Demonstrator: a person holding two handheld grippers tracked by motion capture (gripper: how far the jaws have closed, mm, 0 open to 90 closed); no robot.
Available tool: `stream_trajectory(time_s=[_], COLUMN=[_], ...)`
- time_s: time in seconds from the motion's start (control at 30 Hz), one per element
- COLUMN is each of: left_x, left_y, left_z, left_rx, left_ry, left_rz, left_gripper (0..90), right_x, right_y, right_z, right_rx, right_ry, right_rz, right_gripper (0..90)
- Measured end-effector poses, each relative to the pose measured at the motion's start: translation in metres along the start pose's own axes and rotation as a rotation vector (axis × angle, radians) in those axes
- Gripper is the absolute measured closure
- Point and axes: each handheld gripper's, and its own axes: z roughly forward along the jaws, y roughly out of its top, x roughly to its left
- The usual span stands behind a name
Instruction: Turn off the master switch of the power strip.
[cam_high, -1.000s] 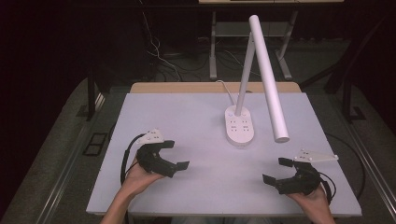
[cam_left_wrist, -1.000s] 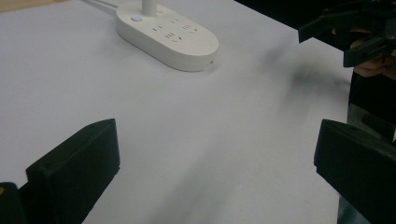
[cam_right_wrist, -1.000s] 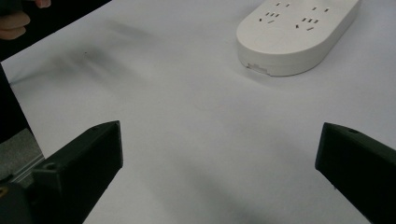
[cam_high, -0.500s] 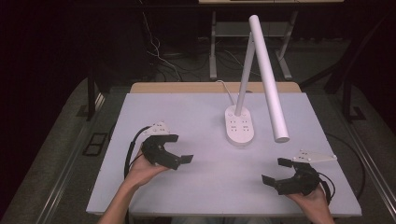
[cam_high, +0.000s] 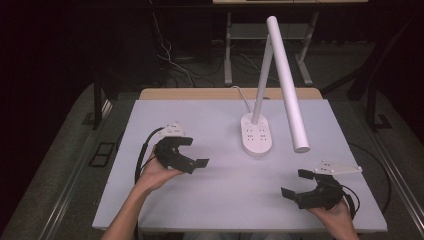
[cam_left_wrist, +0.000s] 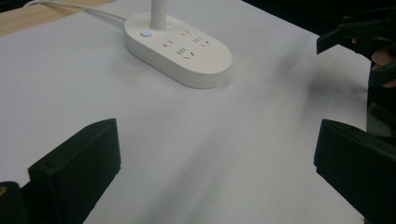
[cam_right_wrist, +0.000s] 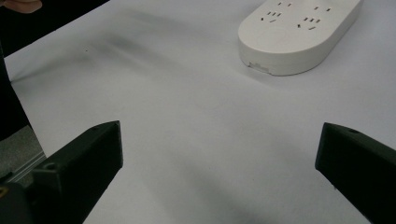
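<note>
A white desk lamp stands on the table's far middle: an oval base (cam_high: 257, 136) with sockets and a button, a slanted stem, and a long tube head (cam_high: 287, 85). My left gripper (cam_high: 196, 151) hovers open to the left of the base, jaws pointing right towards it. In the left gripper view the base (cam_left_wrist: 180, 49) lies ahead between the wide-apart jaws of that gripper (cam_left_wrist: 217, 144). My right gripper (cam_high: 295, 183) is open near the front right edge, empty. The right gripper view shows the base (cam_right_wrist: 299, 32) at the upper right, beyond that open gripper (cam_right_wrist: 219, 144).
The pale table top (cam_high: 225, 200) is bare around both grippers. The lamp's white cord (cam_high: 242, 97) runs off the far edge onto a wooden strip. In the left gripper view the other gripper (cam_left_wrist: 364, 37) appears at the upper right. Dark floor, cables and metal legs lie beyond the table.
My left gripper has moved forward, away from the person and a little towards the lamp base. The right gripper has stayed almost where it was.
</note>
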Motion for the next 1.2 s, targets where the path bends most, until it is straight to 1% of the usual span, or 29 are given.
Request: stream_trajectory(time_s=[0.1, 0.53, 0.6, 0.77, 0.83, 0.93, 1.2], left_x=[0.002, 0.010, 0.011, 0.014, 0.015, 0.017, 0.023], left_y=[0.003, 0.013, 0.015, 0.022, 0.025, 0.031, 0.045], left_z=[0.002, 0.011, 0.012, 0.016, 0.018, 0.021, 0.028], left_rx=[0.006, 0.027, 0.036, 0.043, 0.053, 0.057, 0.075], left_ry=[0.001, 0.009, 0.011, 0.015, 0.015, 0.018, 0.020], left_rz=[0.006, 0.011, 0.019, 0.025, 0.035, 0.038, 0.060], left_gripper=[0.0, 0.0, 0.0, 0.0, 0.0, 0.0, 0.0], right_x=[0.000, 0.001, 0.001, 0.001, 0.001, 0.001, 0.001], right_y=[0.000, 0.000, 0.000, 0.000, 0.000, 0.000, -0.001], right_z=[0.000, 0.000, 0.000, 0.000, 0.000, 0.000, 0.000], right_rx=[0.000, 0.004, 0.004, 0.003, 0.004, 0.004, 0.003], right_ry=[0.000, 0.000, 0.001, 0.002, 0.003, 0.003, 0.000], right_rz=[-0.002, 0.001, 0.001, -0.002, -0.004, -0.003, 0.001], right_gripper=[0.3, 0.3, 0.3, 0.3, 0.3, 0.3, 0.3])
